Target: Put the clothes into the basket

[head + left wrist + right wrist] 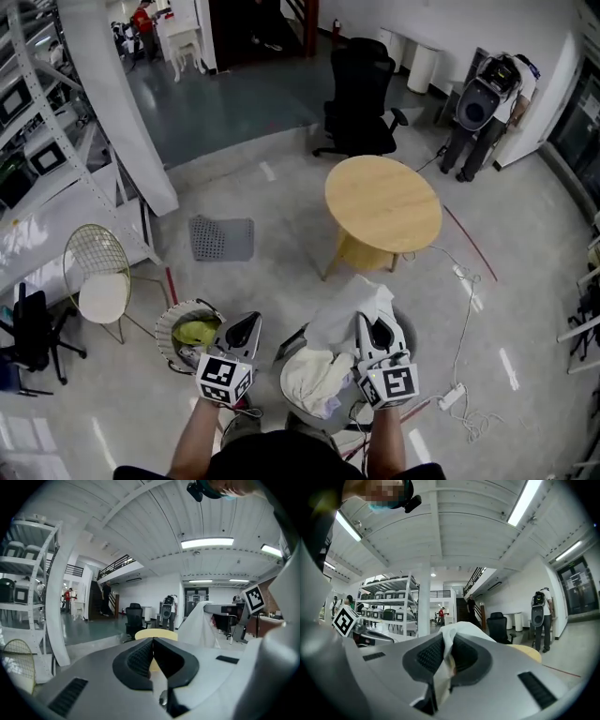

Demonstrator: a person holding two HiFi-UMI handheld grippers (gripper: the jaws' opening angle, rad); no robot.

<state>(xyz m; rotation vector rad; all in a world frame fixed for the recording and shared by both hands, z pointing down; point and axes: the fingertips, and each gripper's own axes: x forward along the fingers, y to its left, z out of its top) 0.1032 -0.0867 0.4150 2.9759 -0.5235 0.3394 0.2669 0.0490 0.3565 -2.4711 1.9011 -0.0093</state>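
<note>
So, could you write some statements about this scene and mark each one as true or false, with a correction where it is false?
1. The right gripper has its jaws closed on a white cloth. True.
2. The left gripper also holds a garment. False: its jaws are together with nothing between them.
3. The round table is black. False: it is light wood.
4. In the head view, the small basket left of the left gripper holds a yellow-green thing. True.
</note>
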